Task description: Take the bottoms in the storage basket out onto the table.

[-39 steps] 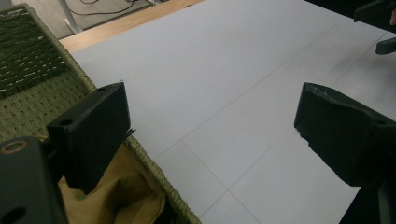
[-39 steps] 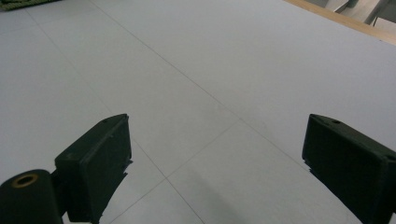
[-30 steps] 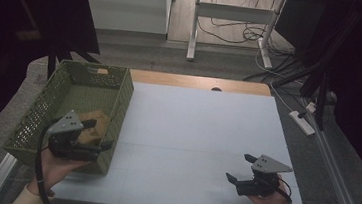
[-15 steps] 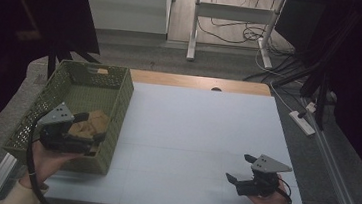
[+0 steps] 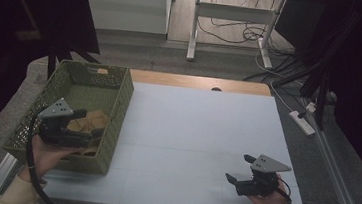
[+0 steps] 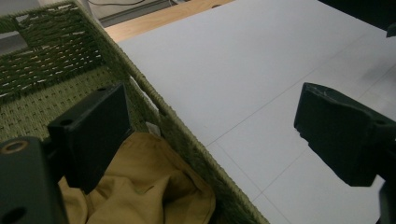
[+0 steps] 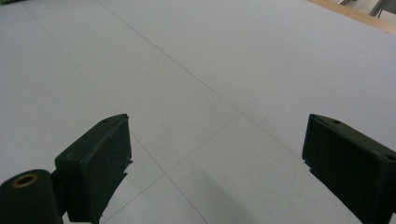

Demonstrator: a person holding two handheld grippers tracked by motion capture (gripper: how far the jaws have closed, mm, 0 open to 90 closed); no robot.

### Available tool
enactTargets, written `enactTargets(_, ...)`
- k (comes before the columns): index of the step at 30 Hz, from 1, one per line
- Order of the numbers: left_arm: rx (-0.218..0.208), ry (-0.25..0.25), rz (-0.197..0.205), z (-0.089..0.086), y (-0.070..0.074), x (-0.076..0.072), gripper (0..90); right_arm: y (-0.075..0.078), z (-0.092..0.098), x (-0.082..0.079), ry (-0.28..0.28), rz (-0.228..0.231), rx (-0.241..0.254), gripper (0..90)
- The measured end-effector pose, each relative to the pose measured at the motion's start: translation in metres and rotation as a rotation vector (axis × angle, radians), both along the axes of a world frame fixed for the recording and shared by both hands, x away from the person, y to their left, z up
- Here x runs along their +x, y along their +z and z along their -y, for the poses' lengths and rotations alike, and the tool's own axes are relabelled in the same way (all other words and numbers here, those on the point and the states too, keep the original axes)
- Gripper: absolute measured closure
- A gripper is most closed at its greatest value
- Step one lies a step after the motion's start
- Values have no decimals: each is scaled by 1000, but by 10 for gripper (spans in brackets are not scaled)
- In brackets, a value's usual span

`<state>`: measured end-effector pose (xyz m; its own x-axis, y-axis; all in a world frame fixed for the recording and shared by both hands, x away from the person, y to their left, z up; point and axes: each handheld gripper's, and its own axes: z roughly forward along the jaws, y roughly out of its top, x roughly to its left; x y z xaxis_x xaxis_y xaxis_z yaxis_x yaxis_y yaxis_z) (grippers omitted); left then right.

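We see a crumpled mustard-yellow cloth point(image 5: 92, 121) lying bunched in the near corner of a green woven basket point(image 5: 118, 111).

No legible text, label, brand, number or sign appears in any of the three views. The woven green basket point(image 5: 118, 106), the tan cloth point(image 6: 154, 186) inside it and the white table point(image 5: 201, 129) carry no lettering; the thin lines crossing the table are plain seams, not marks. The grey plate on the left gripper point(image 5: 96, 133) and that on the right gripper point(image 5: 238, 169) show small holes but no print.
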<state>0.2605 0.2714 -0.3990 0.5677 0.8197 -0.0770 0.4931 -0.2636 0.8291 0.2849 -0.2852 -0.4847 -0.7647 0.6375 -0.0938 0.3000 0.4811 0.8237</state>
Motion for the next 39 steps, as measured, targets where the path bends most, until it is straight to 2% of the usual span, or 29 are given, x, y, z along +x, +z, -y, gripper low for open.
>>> enactTargets(12, 15, 20, -34, -9, -5, 12, 105, -1, 0, 0, 3, -4, -2, 79)
enactTargets(17, 13, 46, -64, -19, -11, 20, 106, -1, -1, 1, 4, -8, -2, 79)
enactTargets(28, 32, 86, -107, -32, -19, 32, 106, -2, -1, 1, 5, -12, -6, 79)
enactTargets(32, 42, 91, -119, -34, -20, 35, 106, -4, -2, 2, 5, -24, -7, 80)
enactTargets(39, 61, 103, -145, -37, -24, 42, 106, -3, -1, 2, 7, -20, -7, 79)
